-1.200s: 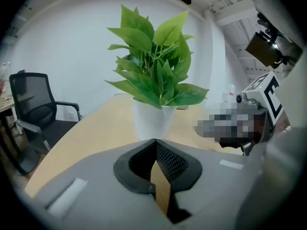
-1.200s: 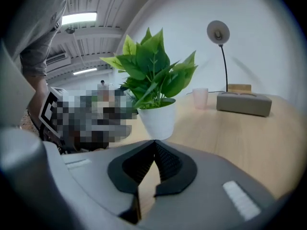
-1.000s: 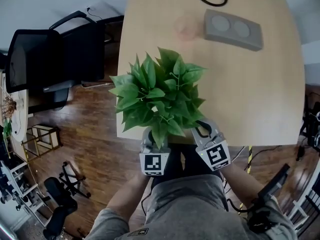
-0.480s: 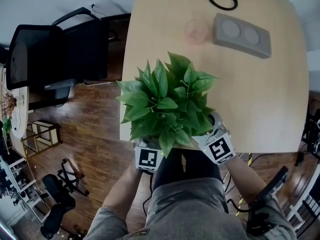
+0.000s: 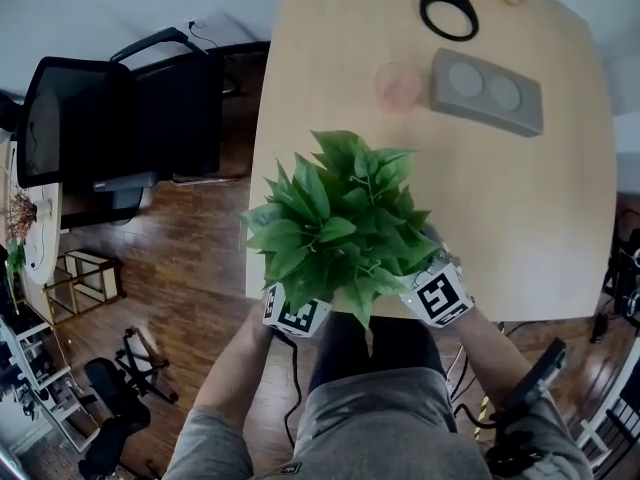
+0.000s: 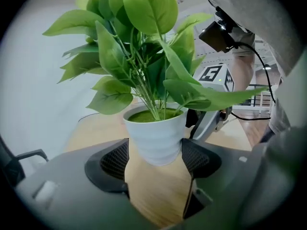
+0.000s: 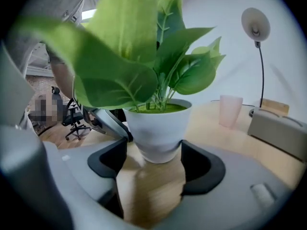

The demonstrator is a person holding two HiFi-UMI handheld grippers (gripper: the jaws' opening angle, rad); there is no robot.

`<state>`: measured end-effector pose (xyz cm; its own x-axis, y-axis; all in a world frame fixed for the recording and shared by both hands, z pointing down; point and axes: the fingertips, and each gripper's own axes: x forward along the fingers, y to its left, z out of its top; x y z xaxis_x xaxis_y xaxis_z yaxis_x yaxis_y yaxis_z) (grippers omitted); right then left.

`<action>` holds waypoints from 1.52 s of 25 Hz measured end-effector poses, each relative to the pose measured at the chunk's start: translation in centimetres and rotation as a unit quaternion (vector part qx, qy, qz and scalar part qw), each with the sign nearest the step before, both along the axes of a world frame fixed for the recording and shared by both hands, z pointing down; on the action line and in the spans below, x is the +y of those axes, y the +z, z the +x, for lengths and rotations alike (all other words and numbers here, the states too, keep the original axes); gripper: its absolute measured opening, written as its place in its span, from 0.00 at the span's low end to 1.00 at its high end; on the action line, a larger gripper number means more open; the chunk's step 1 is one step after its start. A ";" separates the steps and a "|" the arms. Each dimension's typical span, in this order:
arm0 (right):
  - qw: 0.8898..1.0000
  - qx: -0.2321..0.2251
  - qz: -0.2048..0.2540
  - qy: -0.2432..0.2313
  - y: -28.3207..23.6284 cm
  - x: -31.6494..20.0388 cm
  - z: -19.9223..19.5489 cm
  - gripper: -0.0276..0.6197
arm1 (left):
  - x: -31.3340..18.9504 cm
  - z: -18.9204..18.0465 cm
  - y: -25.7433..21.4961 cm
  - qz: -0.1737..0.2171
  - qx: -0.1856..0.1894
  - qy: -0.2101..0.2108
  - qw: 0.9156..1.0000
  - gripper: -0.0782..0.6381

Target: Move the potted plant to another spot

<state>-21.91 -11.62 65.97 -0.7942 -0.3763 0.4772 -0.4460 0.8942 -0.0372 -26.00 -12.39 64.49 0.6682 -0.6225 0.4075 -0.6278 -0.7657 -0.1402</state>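
The potted plant [image 5: 340, 228], green leaves in a ribbed white pot [image 6: 157, 138], stands upright on the light wooden table [image 5: 540, 218] near its front edge. My left gripper [image 5: 298, 306] flanks it from the left and my right gripper [image 5: 436, 290] from the right, their tips hidden under the leaves. In the left gripper view the jaws [image 6: 156, 156] are opening, with the pot's base between the pad tips. The right gripper [image 7: 154, 158] is opening too, its pads either side of the pot [image 7: 158, 128]. Each gripper view shows the other gripper behind the pot.
At the far side of the table are a pink cup [image 5: 398, 84], a grey block with two round recesses [image 5: 487, 91] and a black ring-shaped lamp base [image 5: 449, 8]. A black office chair [image 5: 110, 128] stands left of the table on the wooden floor.
The two marker cubes have spread apart and rolled outward. The plant now sits a little further right along the front edge. The jaws that gripped the pot have opened.
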 end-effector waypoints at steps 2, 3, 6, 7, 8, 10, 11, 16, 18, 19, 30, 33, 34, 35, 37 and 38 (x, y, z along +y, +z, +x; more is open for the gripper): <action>1.000 0.001 0.007 0.002 0.0 -0.1 0.1 0.58 | -0.1 0.3 0.0 0.005 -0.004 0.004 1.000 0.56; 1.000 0.003 0.008 0.005 0.1 -0.1 0.1 0.57 | -0.1 0.3 0.0 0.006 -0.005 0.004 1.000 0.56; 1.000 0.002 0.010 0.018 0.0 -0.3 -0.1 0.48 | 0.0 0.1 -0.2 0.005 -0.001 0.001 1.000 0.56; 1.000 0.000 0.009 0.020 -0.1 -0.3 -0.2 0.48 | 0.1 0.1 -0.3 0.004 0.001 0.000 1.000 0.56; 1.000 -0.001 0.007 0.021 -0.2 -0.2 -0.2 0.48 | 0.1 0.0 -0.4 0.004 0.002 -0.001 1.000 0.56; 1.000 0.000 0.007 0.021 -0.3 -0.2 -0.2 0.48 | 0.2 0.0 -0.4 0.002 0.003 -0.003 1.000 0.56; 1.000 0.002 0.008 0.020 -0.4 -0.3 -0.1 0.48 | 0.2 0.0 -0.4 0.002 0.003 -0.006 1.000 0.56; 1.000 -0.002 0.023 0.018 -2.0 -0.9 0.1 0.48 | -0.3 -0.1 -1.3 0.014 0.001 -0.014 1.000 0.56; 0.999 -0.004 0.032 0.019 -3.7 -0.8 0.1 0.48 | -0.3 -0.1 -3.1 0.018 0.005 -0.012 1.000 0.56; 0.999 -0.004 0.036 0.019 -4.7 -0.6 0.0 0.48 | -0.2 -0.2 -4.0 0.021 0.006 -0.012 1.000 0.56; 0.995 -0.014 0.091 0.031 -15.0 -2.3 -1.1 0.48 | -1.6 -0.7 -14.7 0.070 0.026 0.008 0.997 0.55; 0.995 -0.013 0.098 0.033 -17.5 -2.5 -1.2 0.48 | -1.9 -0.9 -17.3 0.071 0.043 0.009 0.997 0.55; 0.994 -0.014 0.100 0.034 -18.1 -2.8 -1.2 0.48 | -2.1 -0.9 -18.0 0.071 0.047 0.010 0.996 0.55; 0.994 -0.014 0.102 0.036 -18.7 -3.0 -1.2 0.48 | -2.4 -0.9 -18.5 0.071 0.050 0.011 0.996 0.55; 0.993 -0.015 0.107 0.040 -19.7 -3.2 -1.3 0.48 | -2.7 -1.0 -19.5 0.074 0.052 0.014 0.996 0.55; 0.993 -0.015 0.110 0.042 -20.0 -3.3 -1.4 0.48 | -2.7 -1.1 -19.8 0.077 0.052 0.016 0.996 0.55</action>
<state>-23.28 -14.91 45.93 -0.7689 -0.5334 0.3525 -0.5204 0.8424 0.1395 -27.06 -15.09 44.66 0.7218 -0.6506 0.2362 -0.6212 -0.7594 -0.1934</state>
